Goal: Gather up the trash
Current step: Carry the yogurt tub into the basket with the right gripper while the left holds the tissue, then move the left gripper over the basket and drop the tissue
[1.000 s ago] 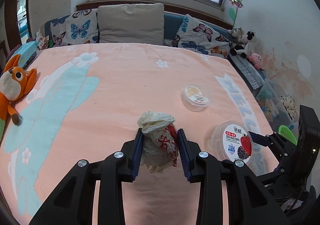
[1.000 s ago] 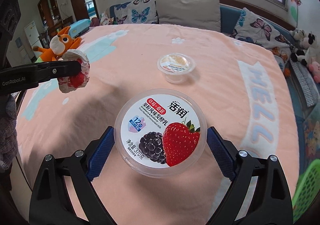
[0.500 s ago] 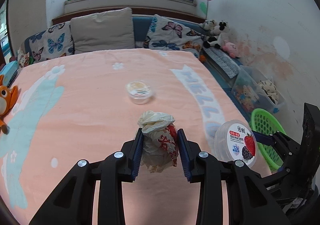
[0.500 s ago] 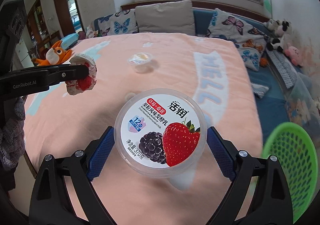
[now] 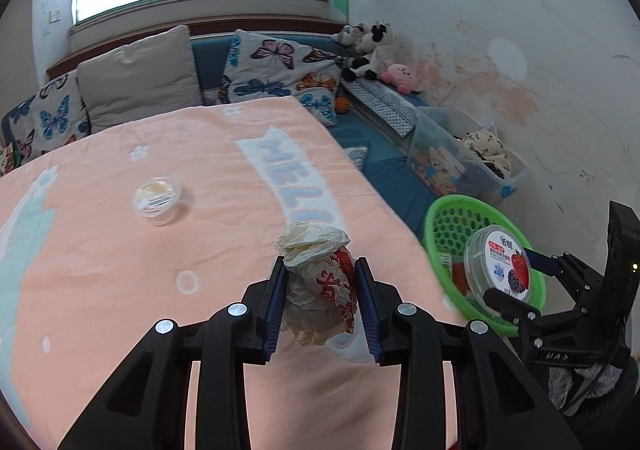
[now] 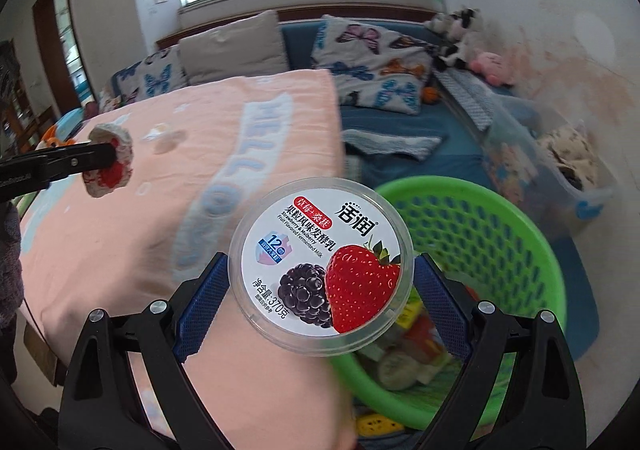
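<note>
The right gripper (image 6: 320,290) clamps a yogurt tub (image 6: 322,264) at the green basket's (image 6: 532,226) nine o'clock rim, while the left gripper (image 5: 320,290) pinches a crumpled wrapper (image 5: 320,286) over the bed; each should release only once centred above the basket

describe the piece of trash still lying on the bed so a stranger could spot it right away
Start at the bed's pink blanket with pale HELLO lettering. Left of that lettering, alone on the blanket, stands a small round clear plastic cup with a yellowish lid. Unlike the crumpled wrapper and the berry-labelled tub, no jaws hold it.
</note>
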A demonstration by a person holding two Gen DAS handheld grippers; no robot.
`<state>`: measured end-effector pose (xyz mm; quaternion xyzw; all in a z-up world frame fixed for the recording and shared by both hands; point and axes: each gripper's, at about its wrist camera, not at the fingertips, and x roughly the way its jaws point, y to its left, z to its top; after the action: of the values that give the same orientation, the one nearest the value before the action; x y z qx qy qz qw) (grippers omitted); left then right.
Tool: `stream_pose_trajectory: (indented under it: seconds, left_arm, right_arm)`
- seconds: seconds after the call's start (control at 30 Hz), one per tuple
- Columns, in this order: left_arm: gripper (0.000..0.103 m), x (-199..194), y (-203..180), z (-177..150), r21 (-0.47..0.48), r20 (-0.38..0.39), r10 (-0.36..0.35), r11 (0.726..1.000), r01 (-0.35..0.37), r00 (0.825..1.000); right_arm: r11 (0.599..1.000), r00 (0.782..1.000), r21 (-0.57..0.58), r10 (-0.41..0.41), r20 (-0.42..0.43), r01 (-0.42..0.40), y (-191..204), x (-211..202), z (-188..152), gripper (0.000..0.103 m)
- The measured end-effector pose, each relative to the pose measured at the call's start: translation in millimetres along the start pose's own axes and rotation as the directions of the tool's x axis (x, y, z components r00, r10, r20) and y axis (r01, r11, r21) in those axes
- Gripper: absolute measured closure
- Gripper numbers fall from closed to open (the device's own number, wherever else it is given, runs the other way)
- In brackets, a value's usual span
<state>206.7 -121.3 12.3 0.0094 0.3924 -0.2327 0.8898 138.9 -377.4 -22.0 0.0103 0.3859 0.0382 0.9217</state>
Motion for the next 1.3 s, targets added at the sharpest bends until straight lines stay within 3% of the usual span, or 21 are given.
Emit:
stream_pose_trajectory:
  seconds: [0.37, 0.9, 1.3]
  left_arm:
    - [0.07, 20, -64, 13, 0.084, -0.026, -0.063, 0.994, 0.065, 0.998]
    - [0.07, 52, -139, 24, 0.182, -0.079, -0.12, 0.974, 0.133, 0.99]
    - [0.069, 80, -173, 20, 0.199, -0.144, -0.162, 0.962, 0.189, 0.976]
  right_arm:
    - [0.985, 0.995, 0.143, -0.094, -0.015, 0.096, -84, -18, -29, 0.012]
    - [0.971, 0.997, 0.229, -0.069, -0.023, 0.073, -122, -14, -46, 0.01]
    - [0.965, 0.997, 0.251, -0.079, 0.006, 0.075, -133, -31, -53, 0.01]
